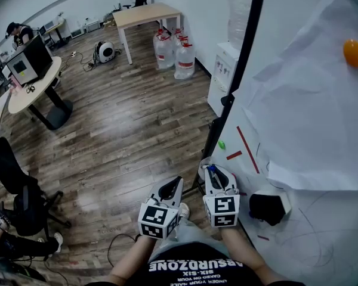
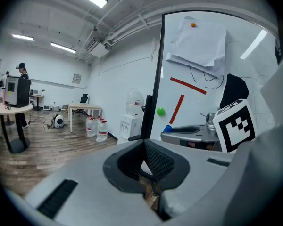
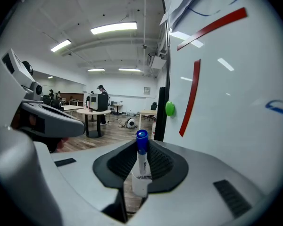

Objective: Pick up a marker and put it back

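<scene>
A white marker with a blue cap (image 3: 141, 153) stands between the pads of my right gripper (image 3: 141, 145), cap pointing out past the fingertips; the gripper is shut on it. In the head view the right gripper (image 1: 215, 175) is held just left of the whiteboard (image 1: 304, 243), with the marker's blue cap (image 1: 212, 170) showing at its tip. My left gripper (image 1: 174, 185) hangs beside it over the wooden floor. Its jaws (image 2: 144, 143) meet at the tips with nothing between them. The right gripper (image 2: 191, 132) also shows in the left gripper view.
The whiteboard carries red strokes (image 1: 247, 149), a green magnet (image 1: 221, 144), an orange magnet (image 1: 354, 53), pinned paper sheets (image 1: 310, 112) and a black eraser (image 1: 268, 207). Water bottles (image 1: 174, 53), a dispenser (image 1: 225, 70), a round desk (image 1: 33, 88) and a chair (image 1: 18, 195) stand on the floor.
</scene>
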A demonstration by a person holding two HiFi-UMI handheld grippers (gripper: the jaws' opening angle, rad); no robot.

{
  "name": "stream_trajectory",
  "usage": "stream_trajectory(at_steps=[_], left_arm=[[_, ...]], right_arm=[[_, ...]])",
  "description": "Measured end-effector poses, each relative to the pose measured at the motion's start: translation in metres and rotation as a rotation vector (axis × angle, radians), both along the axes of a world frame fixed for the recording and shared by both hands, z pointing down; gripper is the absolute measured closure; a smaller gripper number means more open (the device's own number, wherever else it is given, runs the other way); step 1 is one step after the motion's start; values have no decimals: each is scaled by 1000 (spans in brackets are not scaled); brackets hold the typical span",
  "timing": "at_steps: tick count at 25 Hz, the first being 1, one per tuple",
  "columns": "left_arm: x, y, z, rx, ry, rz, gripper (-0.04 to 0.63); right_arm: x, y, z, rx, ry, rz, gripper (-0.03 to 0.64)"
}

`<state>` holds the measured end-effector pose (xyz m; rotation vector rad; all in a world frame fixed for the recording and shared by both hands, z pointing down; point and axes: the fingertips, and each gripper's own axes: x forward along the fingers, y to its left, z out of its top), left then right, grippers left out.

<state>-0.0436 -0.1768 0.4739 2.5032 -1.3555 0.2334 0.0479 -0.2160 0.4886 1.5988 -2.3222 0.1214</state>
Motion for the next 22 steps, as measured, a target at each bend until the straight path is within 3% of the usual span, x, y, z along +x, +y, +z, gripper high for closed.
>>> stream_trajectory(at_steps=[22], left_arm=[[4, -10, 3, -13, -8, 16, 588]], right_arm=[[-5, -8, 29, -68, 27, -13, 552]])
